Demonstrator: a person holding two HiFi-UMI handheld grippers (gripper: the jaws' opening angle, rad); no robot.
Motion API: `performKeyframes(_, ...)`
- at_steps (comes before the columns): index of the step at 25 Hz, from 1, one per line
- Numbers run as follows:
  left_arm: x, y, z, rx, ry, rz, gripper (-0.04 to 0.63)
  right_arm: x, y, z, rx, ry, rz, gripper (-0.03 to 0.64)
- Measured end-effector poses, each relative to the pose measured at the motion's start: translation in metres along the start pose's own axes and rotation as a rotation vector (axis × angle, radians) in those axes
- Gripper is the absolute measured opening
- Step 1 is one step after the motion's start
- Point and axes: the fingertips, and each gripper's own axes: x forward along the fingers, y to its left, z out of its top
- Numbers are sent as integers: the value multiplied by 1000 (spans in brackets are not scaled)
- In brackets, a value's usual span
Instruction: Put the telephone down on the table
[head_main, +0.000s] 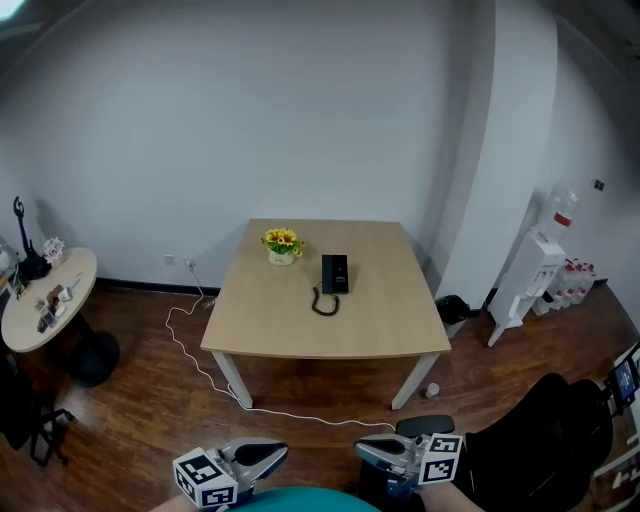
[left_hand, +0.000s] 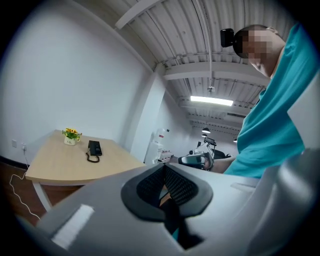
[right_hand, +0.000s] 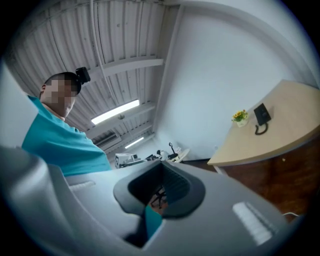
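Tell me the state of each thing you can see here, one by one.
Telephone: lying on the table, cord looped in front.
Flowers: upright, apart from the telephone.
Left gripper: shut, empty.
Right gripper: shut, empty.

Small black rectangular telephone (head_main: 335, 273), lying flat near the middle of the table (head_main: 300, 330), its black cord (head_main: 324, 304) looped on the tabletop just in front of it, table square, light wood top, white legs
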Motion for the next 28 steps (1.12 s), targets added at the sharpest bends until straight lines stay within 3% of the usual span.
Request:
performKeyframes(6, -27, 1, -14, 41, 51, -61, 5, 19, 19, -11, -98, -45, -148, 0)
performKeyframes(9, -54, 13, -7, 15, 6, -32, 5, 36, 29, -19, -141, -58, -202, 0)
performKeyframes(17, -83, 34, -11, -24, -10, -38, 5, 87, 42, -32, -240, 31, -247, 0)
performKeyframes(28, -91, 56, -6, -49, -37, -4, 5, 96, 32, -27, -244, 68, -251, 0)
